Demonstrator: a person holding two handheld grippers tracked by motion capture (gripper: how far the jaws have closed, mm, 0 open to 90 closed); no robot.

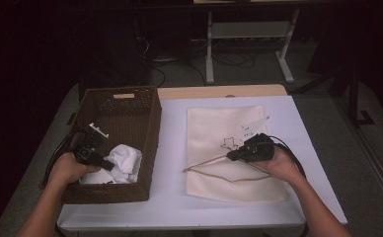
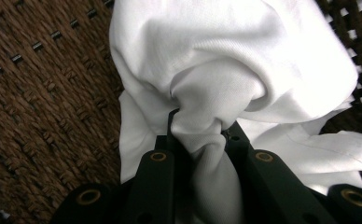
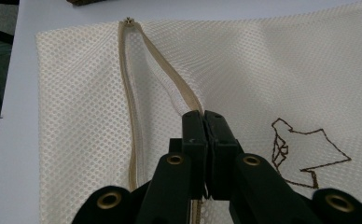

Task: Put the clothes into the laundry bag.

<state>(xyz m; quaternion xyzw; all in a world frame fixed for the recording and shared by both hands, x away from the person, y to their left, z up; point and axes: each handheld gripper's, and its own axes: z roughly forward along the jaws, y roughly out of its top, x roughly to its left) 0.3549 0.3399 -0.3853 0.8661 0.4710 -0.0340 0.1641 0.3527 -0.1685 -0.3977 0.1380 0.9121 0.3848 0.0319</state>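
A crumpled white cloth point(image 1: 125, 158) lies in the near right corner of a brown wicker basket point(image 1: 152, 128). My left gripper point(image 1: 108, 165) reaches into the basket, and in the left gripper view its jaws point(image 2: 200, 123) pinch a bunched fold of the cloth point(image 2: 226, 56). A cream mesh bag point(image 1: 214, 123) lies flat on the white table. My right gripper point(image 1: 230, 155) is shut on the upper edge of the bag's tan zipper point(image 3: 132, 107), which stands open. In the right gripper view the jaws point(image 3: 203, 114) meet on that zipper edge above the mesh point(image 3: 76, 93).
The basket stands at the table's left, its woven wall point(image 2: 39, 93) close beside the cloth. A brown stitched figure point(image 3: 305, 149) marks the bag. A white tag point(image 1: 251, 127) lies on the bag beyond the right gripper. Table legs point(image 1: 209, 49) stand on the floor behind.
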